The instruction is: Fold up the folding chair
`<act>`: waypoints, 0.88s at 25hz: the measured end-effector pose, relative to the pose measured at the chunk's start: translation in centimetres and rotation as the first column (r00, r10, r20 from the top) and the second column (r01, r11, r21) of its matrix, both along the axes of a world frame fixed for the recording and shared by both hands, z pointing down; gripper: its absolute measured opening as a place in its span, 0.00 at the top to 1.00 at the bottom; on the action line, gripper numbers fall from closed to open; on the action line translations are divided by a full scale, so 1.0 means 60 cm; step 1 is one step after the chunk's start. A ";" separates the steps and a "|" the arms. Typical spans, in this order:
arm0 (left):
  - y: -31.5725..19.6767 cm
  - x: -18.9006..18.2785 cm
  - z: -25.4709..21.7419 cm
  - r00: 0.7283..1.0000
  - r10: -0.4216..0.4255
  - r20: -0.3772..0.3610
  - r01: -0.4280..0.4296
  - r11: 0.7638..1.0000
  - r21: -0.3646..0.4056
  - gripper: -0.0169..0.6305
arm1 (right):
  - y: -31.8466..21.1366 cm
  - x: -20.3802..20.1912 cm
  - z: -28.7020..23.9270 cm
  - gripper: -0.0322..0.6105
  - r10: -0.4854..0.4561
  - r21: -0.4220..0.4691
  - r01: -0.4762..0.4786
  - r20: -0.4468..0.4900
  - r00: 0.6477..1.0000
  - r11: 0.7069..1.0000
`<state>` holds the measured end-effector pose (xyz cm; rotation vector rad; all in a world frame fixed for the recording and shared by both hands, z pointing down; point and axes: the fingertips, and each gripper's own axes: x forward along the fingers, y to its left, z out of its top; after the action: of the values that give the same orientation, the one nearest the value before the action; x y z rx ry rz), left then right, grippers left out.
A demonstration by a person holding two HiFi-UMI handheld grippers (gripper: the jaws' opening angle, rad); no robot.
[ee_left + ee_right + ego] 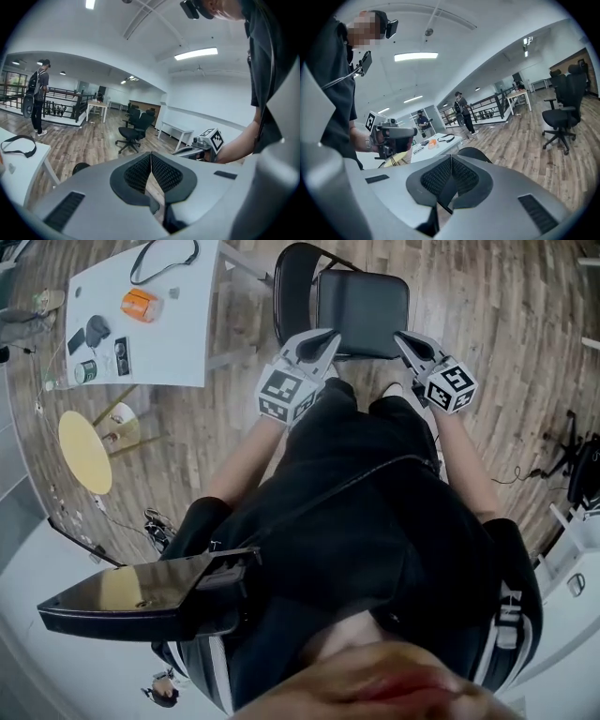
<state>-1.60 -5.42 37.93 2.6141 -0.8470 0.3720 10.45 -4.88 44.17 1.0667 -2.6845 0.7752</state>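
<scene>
- Folding chair (361, 310) stands unfolded before the person.
- Left gripper (326, 337) is clenched and empty, at the seat's edge.
- Right gripper (403, 338) is likewise clenched and empty, perhaps touching the seat.

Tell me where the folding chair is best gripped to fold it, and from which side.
Probably the seat's near edge, from the person's side. The folding chair stands open with its seat flat, that edge facing the shut left hand-held gripper and right hand-held gripper; lifting it toward the backrest should fold it.
</scene>
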 end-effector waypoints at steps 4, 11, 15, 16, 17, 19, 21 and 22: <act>-0.044 -0.070 0.073 0.996 -0.031 0.084 0.042 0.990 -0.133 0.96 | -0.029 -0.001 0.079 0.93 0.021 -0.087 -0.024 -0.028 0.999 0.996; -0.113 -0.148 0.187 0.963 -0.138 0.232 0.206 0.931 -0.300 0.96 | -0.073 0.048 0.245 0.93 0.026 -0.242 -0.036 -0.046 0.999 0.970; -0.145 -0.194 0.245 0.918 -0.226 0.327 0.336 0.880 -0.336 0.96 | -0.074 0.058 0.341 0.93 -0.011 -0.348 0.004 -0.017 1.000 0.937; -0.152 -0.204 0.258 0.904 -0.246 0.350 0.367 0.867 -0.338 0.95 | -0.071 0.065 0.365 0.93 -0.013 -0.376 0.008 -0.009 1.000 0.927; -0.157 -0.213 0.272 0.891 -0.259 0.374 0.392 0.854 -0.341 0.92 | -0.067 0.074 0.388 0.93 -0.011 -0.403 0.008 -0.005 1.000 0.915; -0.163 -0.232 0.302 0.867 -0.265 0.422 0.427 0.833 -0.353 0.80 | -0.059 0.097 0.440 0.93 0.006 -0.459 -0.010 -0.009 1.000 0.888; -0.165 -0.246 0.336 0.851 -0.251 0.462 0.443 0.816 -0.371 0.73 | -0.053 0.131 0.502 0.92 0.035 -0.517 -0.045 -0.029 0.999 0.855; -0.165 -0.251 0.353 0.845 -0.243 0.476 0.447 0.809 -0.382 0.71 | -0.049 0.151 0.536 0.91 0.052 -0.548 -0.065 -0.040 0.998 0.834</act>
<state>-16.64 -15.35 59.11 1.8857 -1.1754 0.9129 19.49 -7.82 76.35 0.9888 -2.1839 1.4209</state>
